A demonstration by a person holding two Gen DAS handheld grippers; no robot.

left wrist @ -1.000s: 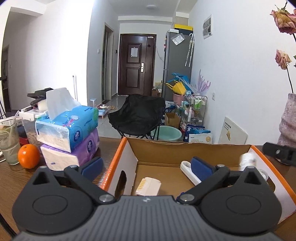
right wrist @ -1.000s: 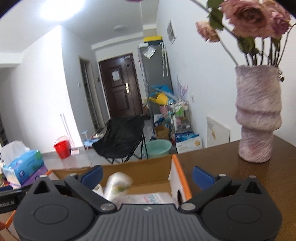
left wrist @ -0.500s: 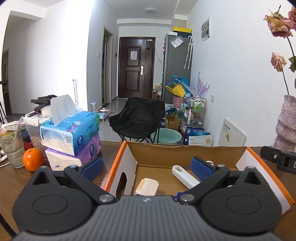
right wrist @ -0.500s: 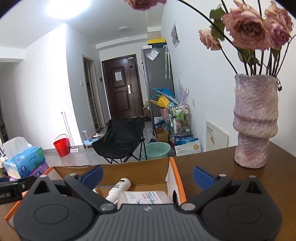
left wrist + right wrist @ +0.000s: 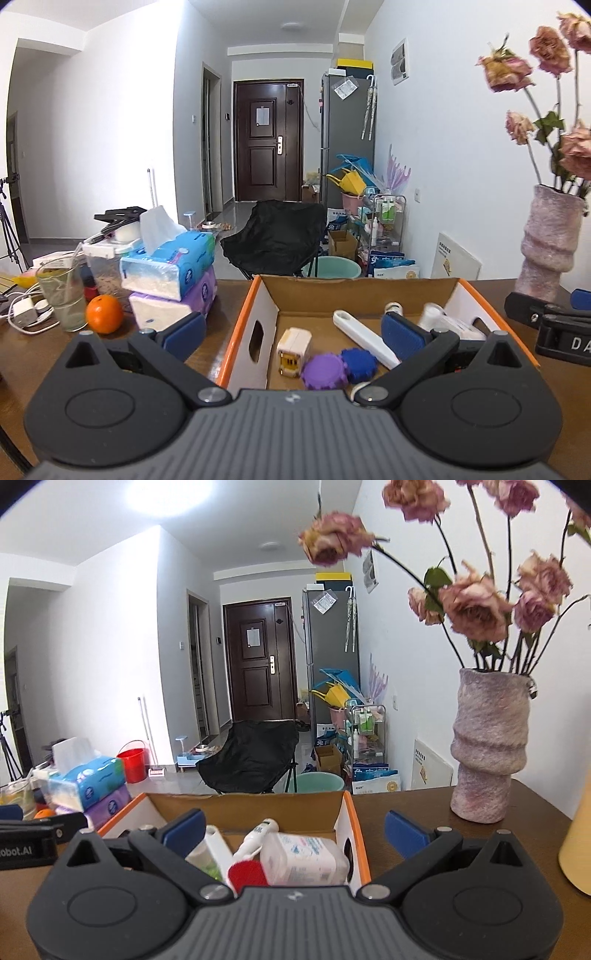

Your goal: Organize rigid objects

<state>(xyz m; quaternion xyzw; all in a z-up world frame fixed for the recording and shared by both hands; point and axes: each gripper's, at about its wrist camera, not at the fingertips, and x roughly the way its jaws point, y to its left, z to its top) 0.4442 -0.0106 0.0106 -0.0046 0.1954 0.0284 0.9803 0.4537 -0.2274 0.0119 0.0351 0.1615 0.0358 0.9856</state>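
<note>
An orange-edged cardboard box stands on the brown table. Inside it lie a cream plug adapter, a purple cap, a blue cap and a long white tool. My left gripper is open and empty, straddling the box's left wall. The right wrist view shows the same box holding a clear plastic pack, a white tube and a red piece. My right gripper is open and empty over the box's right wall.
Stacked tissue packs, an orange, a glass and chargers sit left of the box. A pink vase of dried roses stands on the right. A yellow object is at the right edge. The other gripper's body shows at the right.
Both grippers have drawn back and risen from the box, so more of its contents show. The white tube that was blurred in motion now lies at rest in the box.
</note>
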